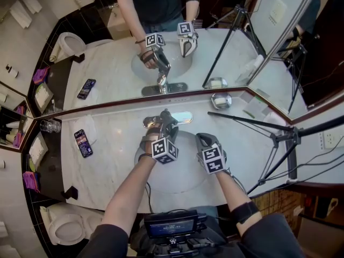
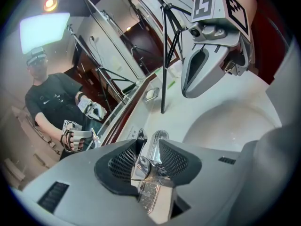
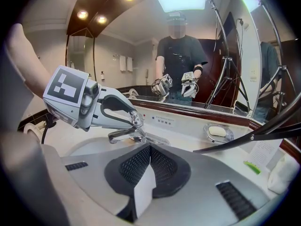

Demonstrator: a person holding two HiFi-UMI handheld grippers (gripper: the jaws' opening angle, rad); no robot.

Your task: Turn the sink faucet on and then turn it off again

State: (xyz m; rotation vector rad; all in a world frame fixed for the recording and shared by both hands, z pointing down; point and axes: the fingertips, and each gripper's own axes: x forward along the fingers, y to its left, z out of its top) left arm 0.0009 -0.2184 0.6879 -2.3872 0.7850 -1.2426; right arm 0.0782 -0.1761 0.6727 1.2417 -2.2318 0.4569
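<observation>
**Head view:** Two grippers, one faucet, one basin.
- The left gripper [image 1: 167, 128] reaches to the faucet [image 1: 153, 122] at the back rim of the sink basin [image 1: 183, 183], with its jaws at the lever.
- The right gripper [image 1: 203, 140] hangs over the basin just right of it, apart from the faucet.
- On the marble counter [image 1: 113, 160] there is one phone [image 1: 83, 142] at the left and one soap dish [image 1: 221, 100] at the right by the mirror [image 1: 107, 74].
- One tripod [image 1: 285, 138] stands at the right, with one leg reaching across the counter.
- One toilet [image 1: 67, 227] is at the lower left.
- The mirror repeats the grippers, faucet, phone and dish once each.

**Left gripper view:** The jaws are clamped on the chrome lever [image 2: 149, 166], with the pads pressed to both its sides. The head view does not show this contact. The right gripper shows above, over the basin, tips pointing down. The soap dish and one tripod leg are beyond, and the person is reflected at the left.

**Right gripper view:** Its own jaws are closed together with nothing between them. Seen only here:
- One bar of soap [image 3: 217, 132] lies in the dish.
- A small green item [image 3: 251, 167] is on the counter at the far right, too small to identify.
- The left gripper is seen side on, gripping the lever on top of the faucet, with the spout reaching over the basin.
</observation>
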